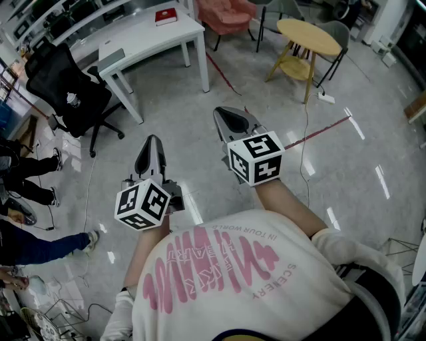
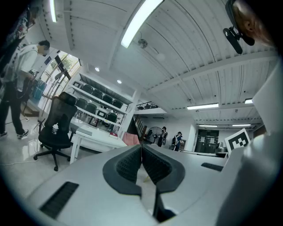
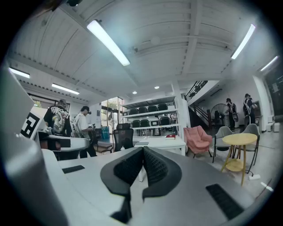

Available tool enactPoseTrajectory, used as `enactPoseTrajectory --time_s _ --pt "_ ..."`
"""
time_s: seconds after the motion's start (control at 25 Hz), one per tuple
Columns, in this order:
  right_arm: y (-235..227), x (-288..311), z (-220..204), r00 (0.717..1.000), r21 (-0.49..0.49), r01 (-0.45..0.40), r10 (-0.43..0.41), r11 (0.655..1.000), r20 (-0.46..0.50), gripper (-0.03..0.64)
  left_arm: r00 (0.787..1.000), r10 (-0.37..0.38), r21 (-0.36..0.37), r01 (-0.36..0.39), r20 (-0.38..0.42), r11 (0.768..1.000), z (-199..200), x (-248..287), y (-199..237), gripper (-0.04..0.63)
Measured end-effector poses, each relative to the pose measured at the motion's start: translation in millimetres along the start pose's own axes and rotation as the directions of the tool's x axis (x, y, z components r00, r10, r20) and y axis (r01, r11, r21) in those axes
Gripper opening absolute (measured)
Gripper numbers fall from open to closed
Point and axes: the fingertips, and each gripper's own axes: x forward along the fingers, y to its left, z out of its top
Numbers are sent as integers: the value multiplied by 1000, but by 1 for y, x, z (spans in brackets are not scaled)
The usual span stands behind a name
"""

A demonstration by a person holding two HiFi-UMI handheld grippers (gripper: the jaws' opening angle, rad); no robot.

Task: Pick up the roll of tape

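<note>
The left gripper and the right gripper are held level, well apart from the white table. Their jaws are pressed together with nothing between them. No roll of tape can be seen, so nothing is likely grabbed yet.

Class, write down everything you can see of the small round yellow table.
The table looks like pale yellowish wood. It has a round top, a smaller round shelf beneath it and slim splayed legs. It stands upright on the glossy grey floor, with a grey chair close behind it and a pink armchair off to one side.
</note>
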Motion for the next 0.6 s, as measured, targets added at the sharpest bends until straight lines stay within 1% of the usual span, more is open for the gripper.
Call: enactPoseTrajectory --time_s 0.48,0.6 --pt "-17 0 1 1000 0 -13 13 1000 -2 12 1000 9 -12 -9 -6 1000 -6 11 -9 25" --pt "-24 3 -4 999 32 -40 40 999 8 12 1000 12 -40 -12 -4 999 -13 16 -7 25"
